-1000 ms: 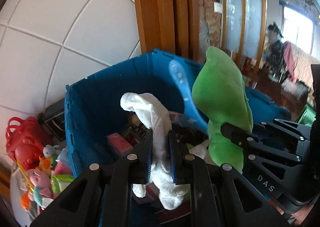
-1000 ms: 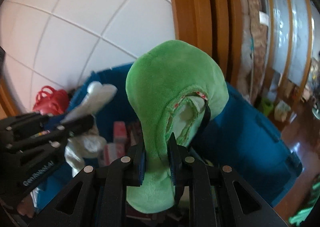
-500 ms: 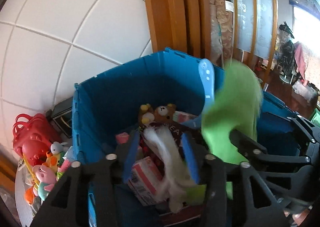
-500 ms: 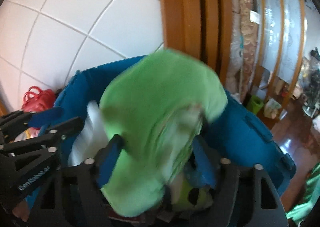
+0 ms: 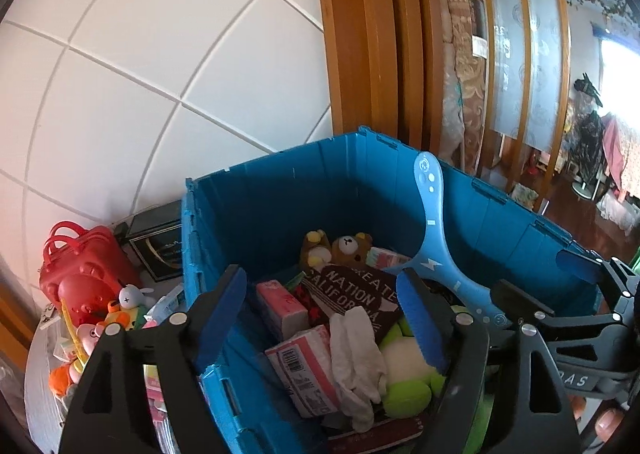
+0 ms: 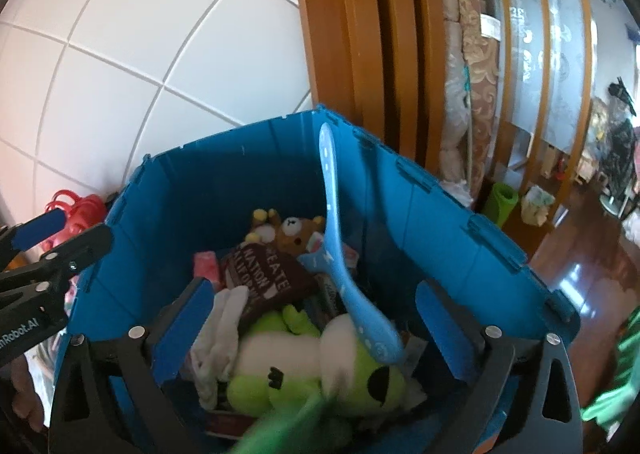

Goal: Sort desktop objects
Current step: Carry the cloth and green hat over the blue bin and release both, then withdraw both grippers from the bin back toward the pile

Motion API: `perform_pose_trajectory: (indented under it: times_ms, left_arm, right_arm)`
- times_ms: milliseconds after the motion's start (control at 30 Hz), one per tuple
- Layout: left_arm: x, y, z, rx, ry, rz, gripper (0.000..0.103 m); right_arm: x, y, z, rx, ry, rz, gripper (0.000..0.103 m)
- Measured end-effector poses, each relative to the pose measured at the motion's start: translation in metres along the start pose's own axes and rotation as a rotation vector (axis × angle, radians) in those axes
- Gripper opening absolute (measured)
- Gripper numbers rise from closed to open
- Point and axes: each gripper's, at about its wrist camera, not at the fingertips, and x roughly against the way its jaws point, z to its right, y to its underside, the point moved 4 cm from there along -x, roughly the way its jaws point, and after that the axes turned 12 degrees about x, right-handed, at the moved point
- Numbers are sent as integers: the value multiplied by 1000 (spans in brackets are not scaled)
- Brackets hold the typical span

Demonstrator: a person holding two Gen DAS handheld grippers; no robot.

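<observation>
A blue plastic bin stands below both grippers. Inside lie a white cloth, a green and white plush toy, pink packets, a dark cushion with lettering, a small bear plush and a light blue boomerang-shaped toy. My left gripper is open and empty above the bin. My right gripper is open and empty above the green plush. A green blur shows at the right wrist view's bottom edge.
A red toy case and several small toys lie left of the bin. A white tiled wall is behind. A wooden door frame and a rolled carpet stand to the right.
Both grippers opened. The white cloth dropped from the left gripper and the green plush from the right; both now lie in the bin.
</observation>
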Motion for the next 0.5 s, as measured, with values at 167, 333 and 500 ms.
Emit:
perform_pose_trajectory:
  times_ms: [167, 333, 500]
  left_arm:
    - [20, 2, -10, 31, 12, 72, 77]
    - [42, 6, -24, 70, 46, 163, 77]
    - [57, 13, -48, 116, 9, 184, 77]
  right_arm:
    - [11, 1, -5, 21, 28, 26, 103]
    - [23, 1, -12, 37, 22, 63, 103]
    - [37, 1, -29, 73, 1, 106, 103]
